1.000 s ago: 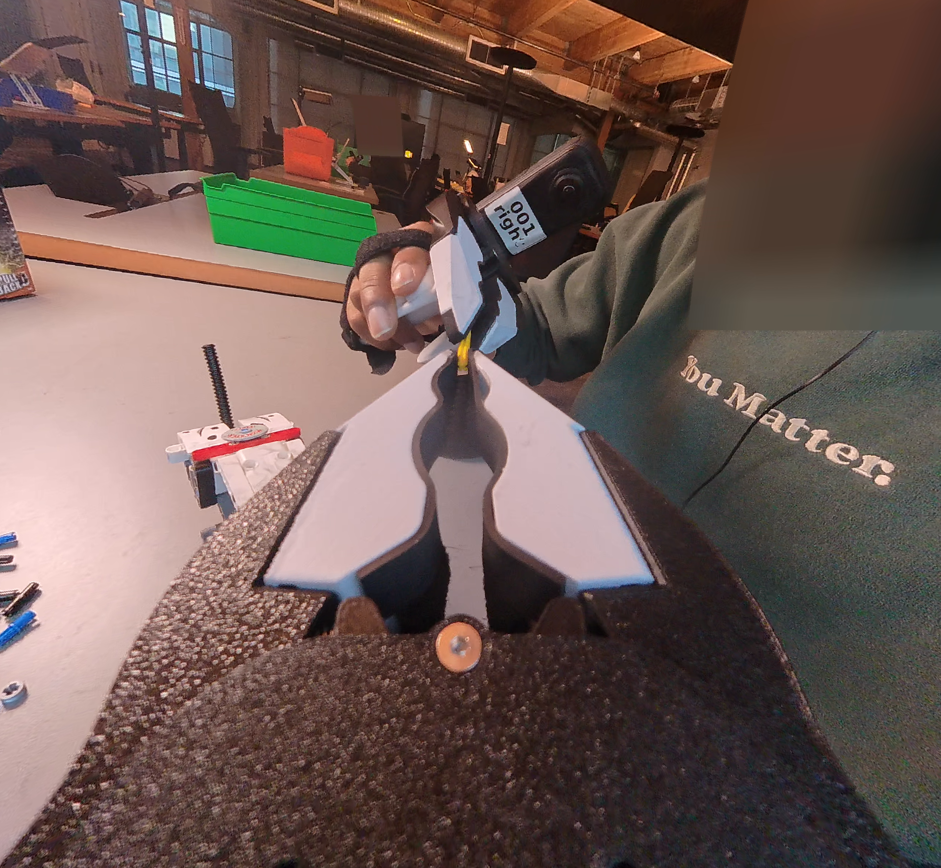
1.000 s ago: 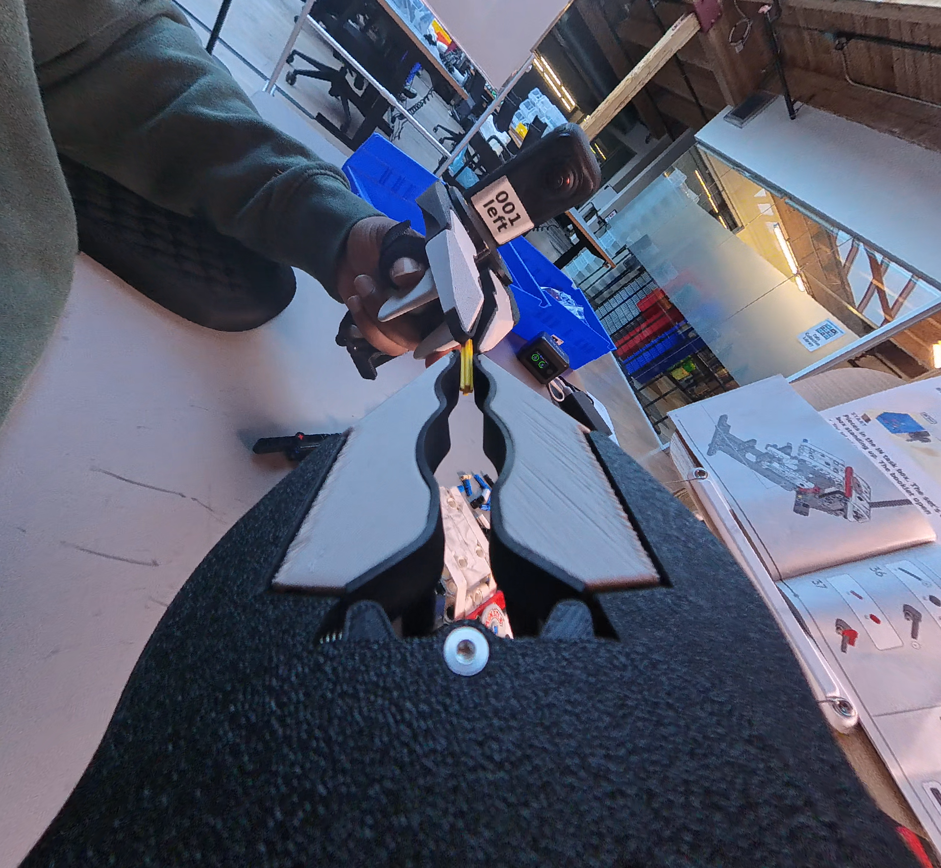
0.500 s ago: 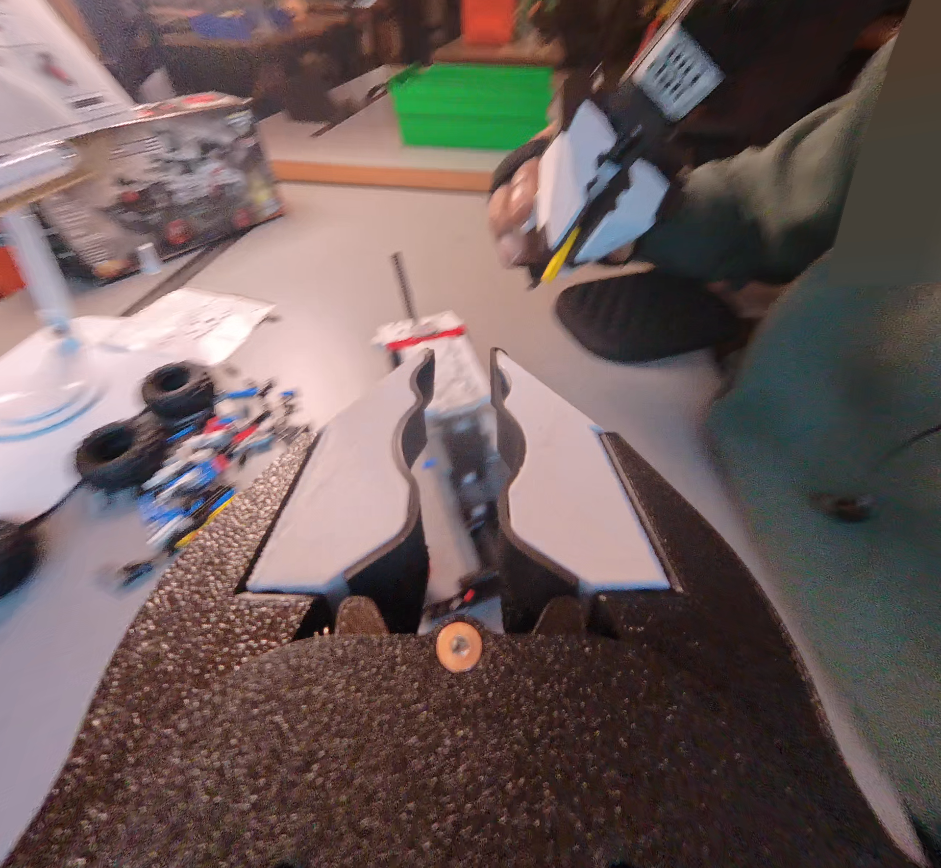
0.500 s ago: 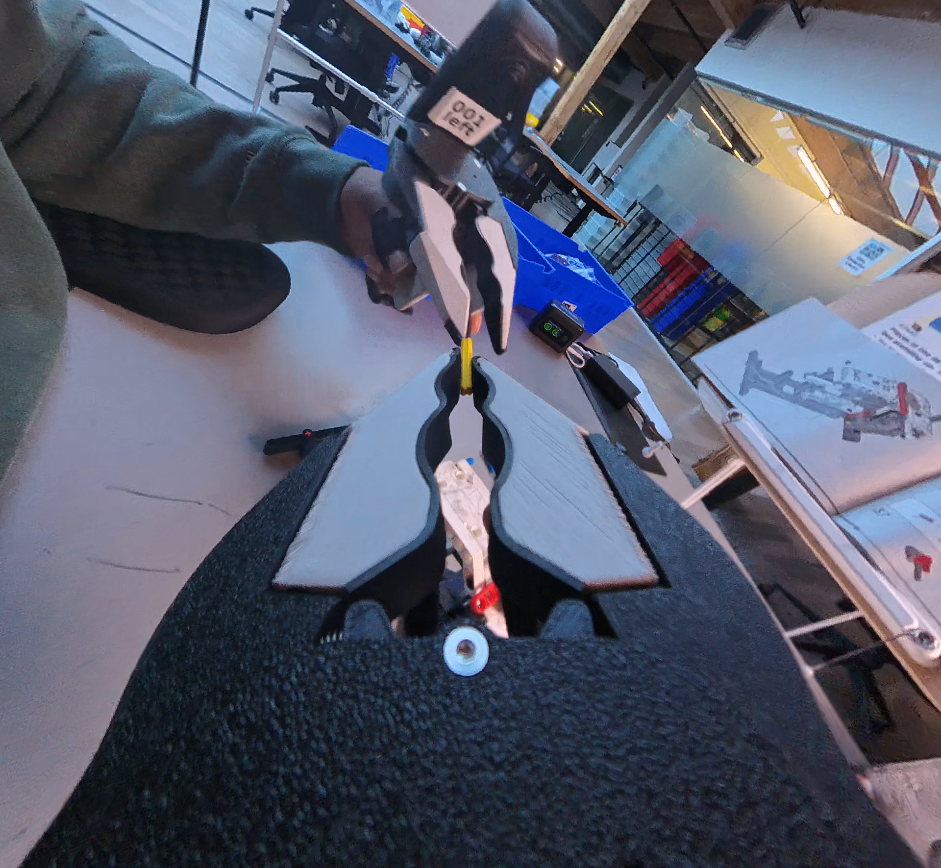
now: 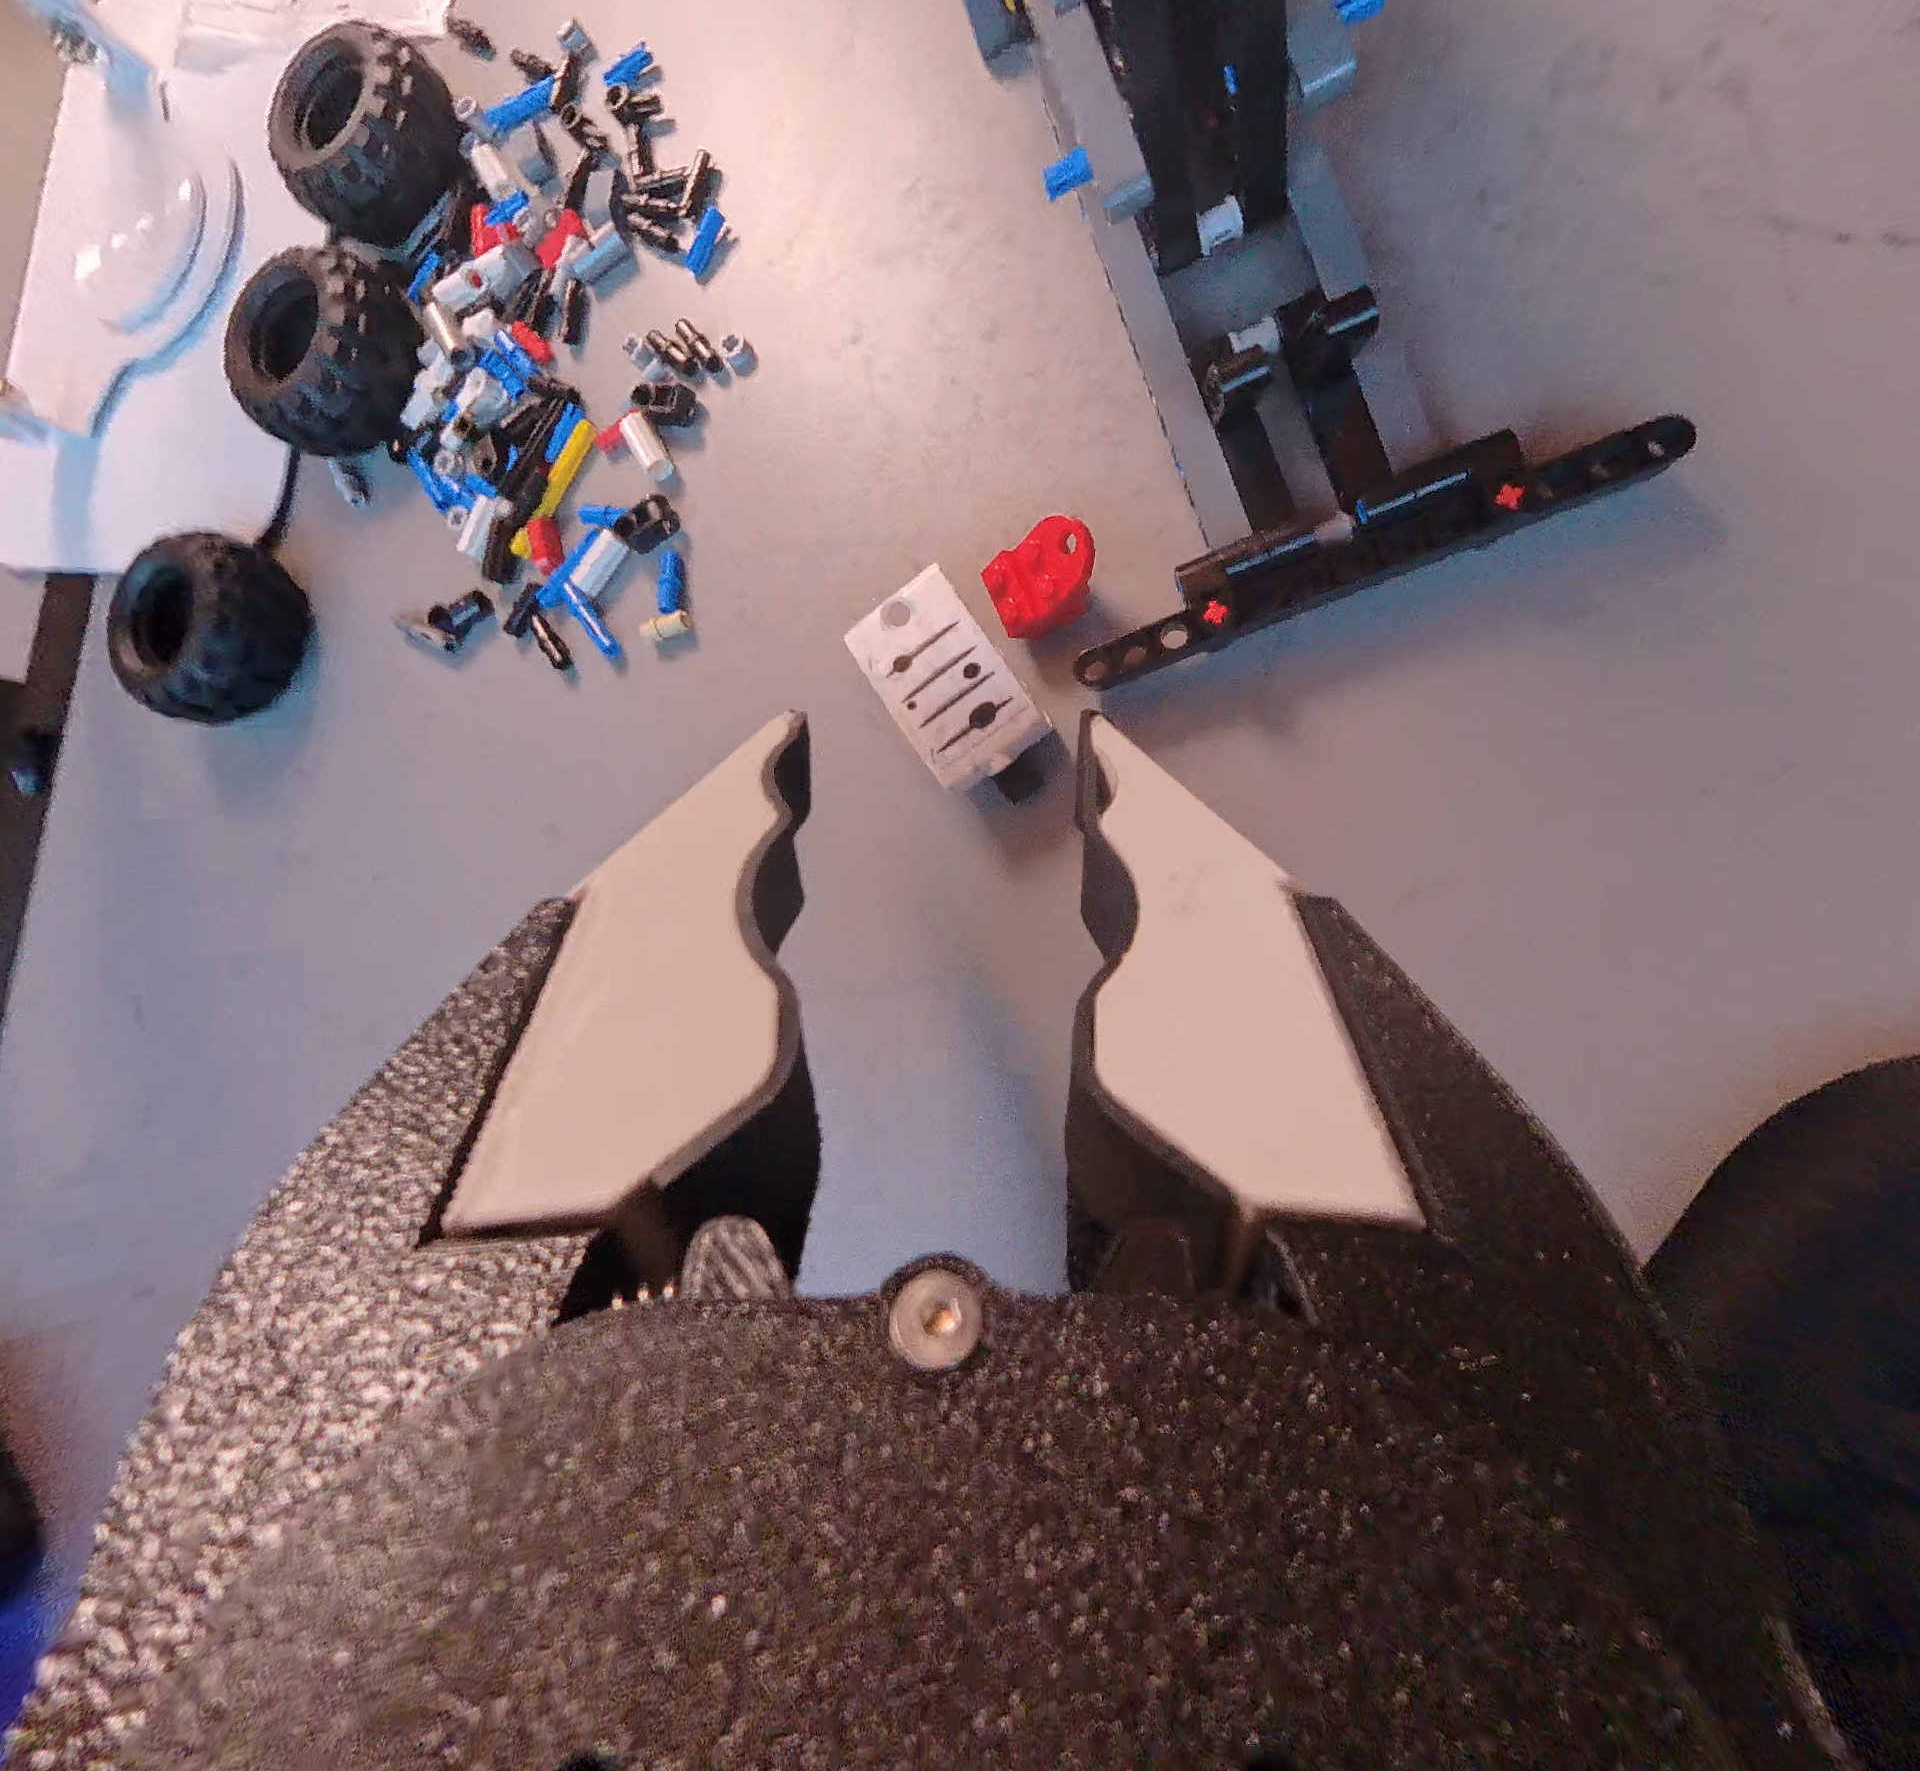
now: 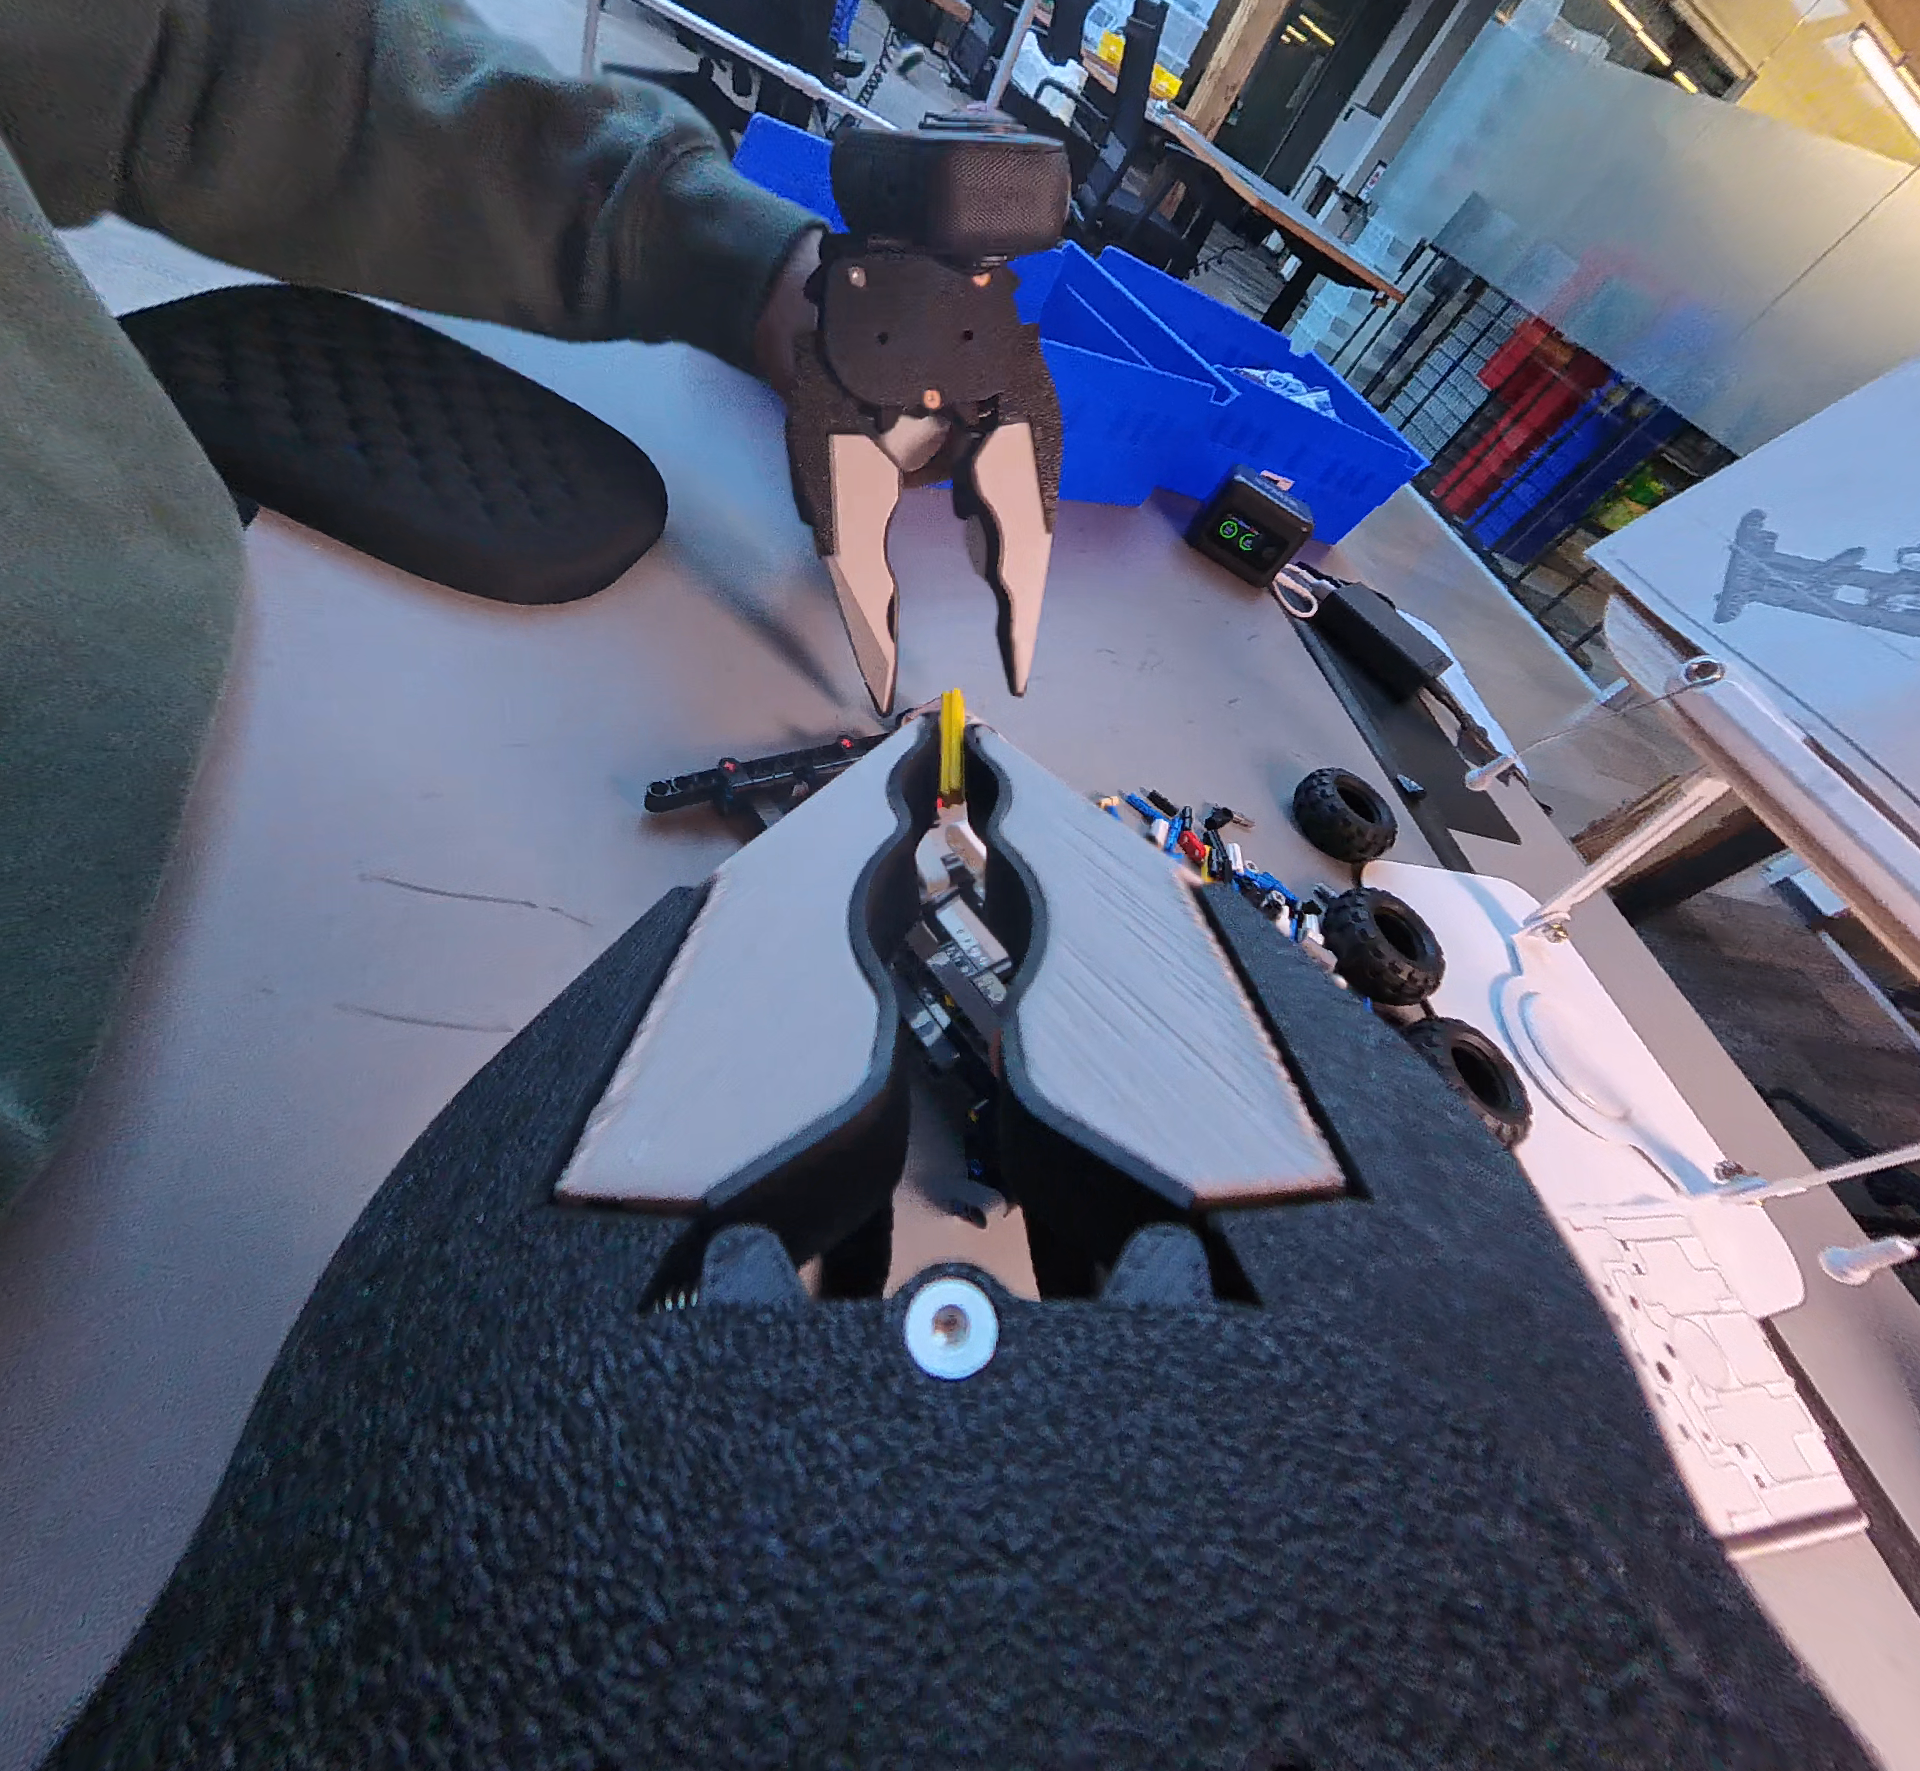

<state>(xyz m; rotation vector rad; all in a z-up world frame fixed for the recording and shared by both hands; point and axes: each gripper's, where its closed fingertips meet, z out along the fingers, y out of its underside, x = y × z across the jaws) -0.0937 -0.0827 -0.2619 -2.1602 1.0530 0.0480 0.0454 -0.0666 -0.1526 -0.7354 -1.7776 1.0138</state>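
Item, yellow pin (image 6: pixel 950 747): a thin yellow piece pinched upright at the very tips of the right gripper (image 6: pixel 948 734), whose fingers are closed on it; a second ago both grippers held it between them, and now the right alone carries it. Left gripper (image 5: pixel 940 734): released from the pin, swung down to face the tabletop (image 5: pixel 935 371), fingers spread wide and holding nothing; in the right wrist view it hangs just beyond the pin, tips pointing down. Nearest to its tips: a white slotted block (image 5: pixel 942 682) lying flat just ahead of them, apart from both fingers. Beside the block: a small red piece (image 5: pixel 1039 573), then a long black perforated beam (image 5: pixel 1392 547) joined to a black-and-grey chassis assembly (image 5: pixel 1226 111). Further left: a loose heap of small blue, black, grey and red parts (image 5: pixel 551 350) and three black knobbly tyres (image 5: pixel 208 625). Right wrist view, outlying: a blue bin (image 6: pixel 1195 391), a small black device with a lit display (image 6: pixel 1250 526), an open instruction booklet (image 6: pixel 1787 558) on a stand, a green sleeve (image 6: pixel 364 111).
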